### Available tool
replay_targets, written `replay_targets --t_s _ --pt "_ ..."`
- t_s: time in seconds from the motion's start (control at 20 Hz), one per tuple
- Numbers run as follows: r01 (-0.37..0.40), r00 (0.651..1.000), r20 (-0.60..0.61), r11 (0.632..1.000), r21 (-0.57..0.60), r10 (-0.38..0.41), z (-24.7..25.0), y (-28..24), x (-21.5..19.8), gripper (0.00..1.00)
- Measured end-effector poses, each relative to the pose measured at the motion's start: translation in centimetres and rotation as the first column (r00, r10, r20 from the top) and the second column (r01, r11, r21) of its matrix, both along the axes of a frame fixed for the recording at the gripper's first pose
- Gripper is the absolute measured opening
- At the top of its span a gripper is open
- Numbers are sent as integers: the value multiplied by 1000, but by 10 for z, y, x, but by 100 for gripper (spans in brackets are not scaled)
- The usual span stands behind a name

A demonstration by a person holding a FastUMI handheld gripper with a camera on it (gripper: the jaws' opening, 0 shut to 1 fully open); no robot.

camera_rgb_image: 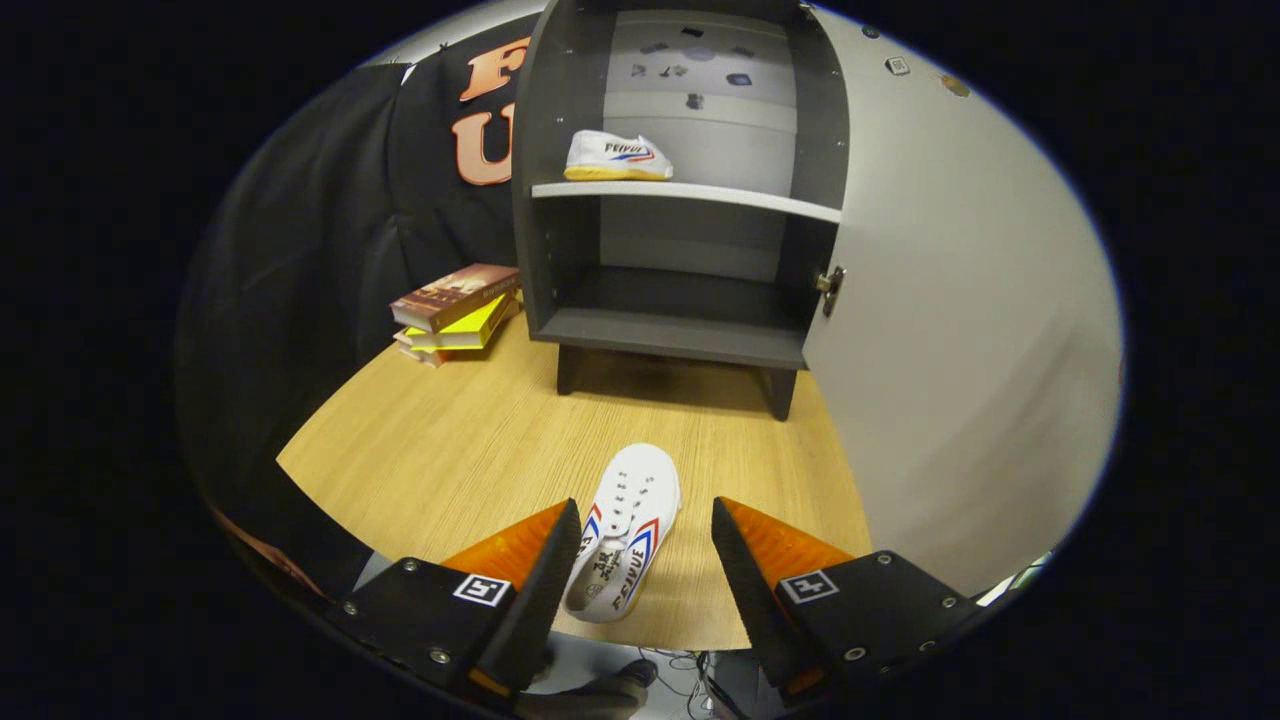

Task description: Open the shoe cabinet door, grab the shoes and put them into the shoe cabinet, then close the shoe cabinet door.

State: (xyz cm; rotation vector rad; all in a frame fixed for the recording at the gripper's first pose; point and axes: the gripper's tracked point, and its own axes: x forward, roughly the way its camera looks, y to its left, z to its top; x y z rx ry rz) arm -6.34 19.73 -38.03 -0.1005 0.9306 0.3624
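Hovering over the table, gripper is spread wide, holding nothing. White shoe lies on the table between the fingers, toe pointing toward the cabinet, nearer the left finger; touching or not, cannot tell. Cabinet stands beyond, door swung open to the right. Second shoe sits on the upper shelf; lower compartment bare. Stack of books just left of cabinet.

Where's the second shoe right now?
The second shoe lies on the table between the open gripper's fingers, in front of the open cabinet.
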Motion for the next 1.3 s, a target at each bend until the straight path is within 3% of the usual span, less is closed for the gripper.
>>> replay_targets --t_s 0.35,0.6,0.75,0.85,1.0,1.05,1.3 --pt "-15 991 -132 1000 11 17 -68 36 -22 82" --pt "95 968 -235 995 16 -89 -123 56 -35 64" --pt "137 971 -195 990 -23 -138 -142 59 -25 55" --pt "160 975 -147 985 -63 -168 -146 56 -16 43" --pt "183 963 -188 981 -59 -191 -146 56 -15 10" --pt "176 963 -195 982 -64 -185 -143 55 -15 4" --pt "198 960 -192 979 -48 -203 -118 48 1 0"
